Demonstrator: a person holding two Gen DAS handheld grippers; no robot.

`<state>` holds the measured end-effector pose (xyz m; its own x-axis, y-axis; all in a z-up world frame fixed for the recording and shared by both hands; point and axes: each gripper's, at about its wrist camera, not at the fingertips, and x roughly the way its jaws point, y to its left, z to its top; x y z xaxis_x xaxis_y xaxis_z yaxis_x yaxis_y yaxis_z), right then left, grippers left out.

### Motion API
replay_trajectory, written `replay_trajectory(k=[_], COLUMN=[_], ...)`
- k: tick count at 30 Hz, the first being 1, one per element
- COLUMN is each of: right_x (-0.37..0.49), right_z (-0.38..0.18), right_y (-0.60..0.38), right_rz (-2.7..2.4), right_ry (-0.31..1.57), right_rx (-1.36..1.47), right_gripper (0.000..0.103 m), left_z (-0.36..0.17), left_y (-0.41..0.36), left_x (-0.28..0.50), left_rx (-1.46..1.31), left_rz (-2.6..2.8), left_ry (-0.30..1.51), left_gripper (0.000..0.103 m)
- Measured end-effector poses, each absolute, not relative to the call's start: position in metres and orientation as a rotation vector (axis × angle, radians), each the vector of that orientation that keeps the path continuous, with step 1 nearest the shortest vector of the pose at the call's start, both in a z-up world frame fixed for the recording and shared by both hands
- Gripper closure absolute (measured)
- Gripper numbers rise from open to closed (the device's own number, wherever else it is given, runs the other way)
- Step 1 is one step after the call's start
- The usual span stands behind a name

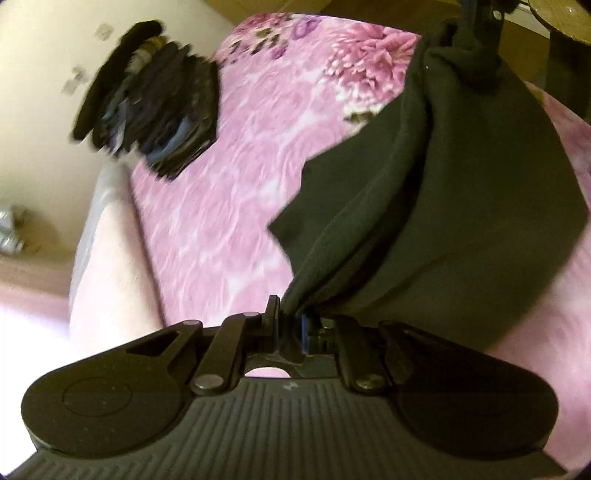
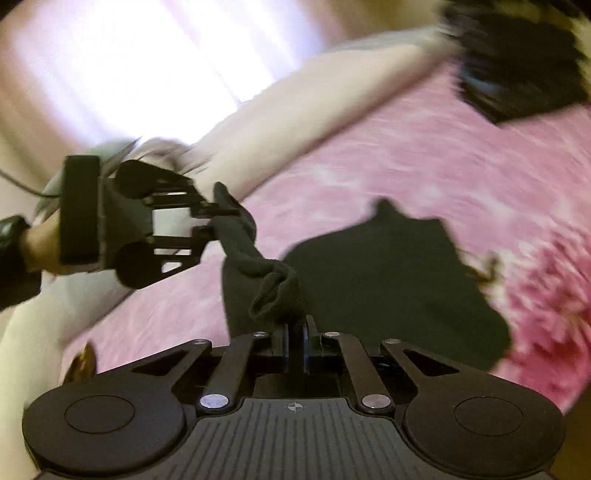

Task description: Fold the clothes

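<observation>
A dark green-black garment (image 1: 461, 192) hangs stretched between my two grippers above a pink flowered bedspread (image 1: 229, 177). My left gripper (image 1: 290, 314) is shut on one end of its edge. In the left wrist view, the right gripper (image 1: 476, 33) holds the far end at the top. In the right wrist view, my right gripper (image 2: 295, 332) is shut on a bunched edge of the garment (image 2: 388, 280). The left gripper (image 2: 218, 221) shows there at the left, clamped on the other end. The rest of the cloth drapes down onto the bed.
A stack of dark folded clothes (image 1: 155, 99) lies on the far part of the bed, also seen blurred in the right wrist view (image 2: 517, 62). A pale bed edge (image 1: 110, 258) runs along the left. A bright window (image 2: 147, 62) is behind.
</observation>
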<state>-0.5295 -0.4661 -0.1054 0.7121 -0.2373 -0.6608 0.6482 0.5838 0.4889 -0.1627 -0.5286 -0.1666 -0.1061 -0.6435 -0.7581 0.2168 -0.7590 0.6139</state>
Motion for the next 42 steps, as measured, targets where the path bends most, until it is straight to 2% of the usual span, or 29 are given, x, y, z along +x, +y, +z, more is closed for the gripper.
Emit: replay_trajectory(k=[10, 12, 13, 17, 23, 28, 33, 39, 42], right_x=[-0.606, -0.617, -0.623, -0.640, -0.638, -0.621, -0.610, -0.592, -0.583], right_z=[-0.163, -0.178, -0.183, -0.197, -0.182, -0.180, -0.196, -0.230, -0.227], right_y=[-0.555, -0.564, -0.565, -0.572, -0.568, -0.571, -0.576, -0.578, -0.573], right_rz=[-0.726, -0.750, -0.768, -0.840, -0.860, -0.849, -0.824, -0.745, -0.731], right_ry=[0.554, 0.570, 0.569, 0.602, 0.687, 0.660, 0.647, 0.767, 0.816], right_rx=[1.021, 1.083, 1.113, 1.184, 1.090, 1.066, 1.144, 1.130, 1.027], right_gripper=[0.098, 0.098, 0.098, 0.097, 0.097, 0.097, 0.097, 0.098, 0.097], left_z=[-0.250, -0.270, -0.277, -0.267, -0.228, -0.231, -0.274, -0.278, -0.274], left_y=[-0.633, -0.645, -0.648, -0.656, -0.663, -0.657, -0.656, -0.663, -0.661], left_x=[-0.250, -0.257, -0.260, -0.253, -0.210, -0.193, -0.213, -0.219, -0.217], left_rx=[1.773, 1.827, 1.828, 1.723, 1.523, 1.398, 1.467, 1.462, 1.469], left_rz=[-2.041, -2.021, -2.014, -2.024, -1.951, -1.911, -1.911, -1.901, -1.893], left_ry=[-0.449, -0.433, -0.430, -0.302, 0.090, 0.375, 0.426, 0.435, 0.435], left_gripper=[0.093, 0.081, 0.080, 0.067, 0.068, 0.068, 0.071, 0.068, 0.068])
